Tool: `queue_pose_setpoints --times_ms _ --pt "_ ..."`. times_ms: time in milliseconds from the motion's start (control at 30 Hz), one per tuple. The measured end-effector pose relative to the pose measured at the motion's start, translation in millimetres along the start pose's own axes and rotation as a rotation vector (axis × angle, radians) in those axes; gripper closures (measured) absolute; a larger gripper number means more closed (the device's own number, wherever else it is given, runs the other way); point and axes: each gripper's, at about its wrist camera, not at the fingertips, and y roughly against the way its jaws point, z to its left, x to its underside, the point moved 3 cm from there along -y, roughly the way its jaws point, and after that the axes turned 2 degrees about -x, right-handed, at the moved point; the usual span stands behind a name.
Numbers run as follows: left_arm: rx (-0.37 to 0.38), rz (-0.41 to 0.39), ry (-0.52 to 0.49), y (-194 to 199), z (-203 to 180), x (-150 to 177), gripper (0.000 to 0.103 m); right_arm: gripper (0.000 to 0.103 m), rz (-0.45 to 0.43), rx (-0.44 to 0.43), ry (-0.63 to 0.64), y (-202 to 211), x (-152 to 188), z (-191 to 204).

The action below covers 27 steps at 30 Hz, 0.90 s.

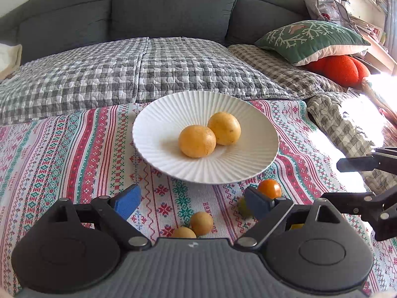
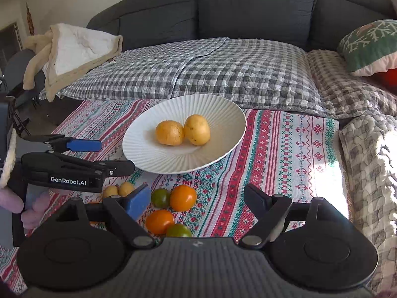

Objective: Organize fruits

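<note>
A white ribbed plate [image 1: 158, 149] [image 2: 148, 159] on the patterned cloth holds two yellow-orange round fruits [image 1: 197, 141] [image 1: 224, 128], which touch each other. My left gripper [image 1: 192, 198] [image 2: 104, 156] is open just in front of the plate. Two small tan fruits [image 1: 201, 223] [image 2: 126, 188] lie on the cloth between its fingers, untouched. An orange tomato [image 1: 269, 188] sits behind its right finger. My right gripper [image 2: 197, 197] [image 1: 352, 180] is open too, above two orange tomatoes [image 2: 183, 197] [image 2: 160, 221] and two green ones [image 2: 160, 197] [image 2: 178, 231], gripping none.
A grey sofa [image 1: 173, 7] with a checked quilt [image 1: 148, 74] runs behind the table. A green cushion [image 1: 312, 39] and an orange one [image 1: 342, 69] lie at the right, a cream blanket [image 2: 74, 49] at the left. A hand [image 2: 29, 211] holds the left gripper.
</note>
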Motion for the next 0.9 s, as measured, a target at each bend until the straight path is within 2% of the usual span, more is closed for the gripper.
queue_pose_setpoints --times_ms 167,333,500,600,633,900 --pt "-0.029 0.027 0.042 14.8 -3.9 34.4 0.015 0.018 -0.01 0.015 0.034 -12.3 28.2 14.7" --pt "-0.098 0.03 0.083 22.2 -6.3 55.3 0.015 0.018 -0.015 0.113 0.041 -26.7 44.1 26.0" --pt "-0.149 0.011 0.11 23.8 -3.5 70.7 0.014 0.017 -0.025 0.104 0.028 -40.3 48.9 30.8" --pt "-0.15 0.013 0.136 22.1 -0.9 76.8 0.014 0.011 -0.004 0.13 0.067 -53.1 54.9 34.5" --pt "-0.146 0.008 0.131 22.3 -1.2 76.7 0.014 0.0 -0.012 0.163 0.088 -54.5 58.1 35.4" --pt "-0.102 -0.031 0.078 28.0 -6.1 66.2 0.013 0.0 -0.014 0.134 0.07 -52.9 59.2 29.6"
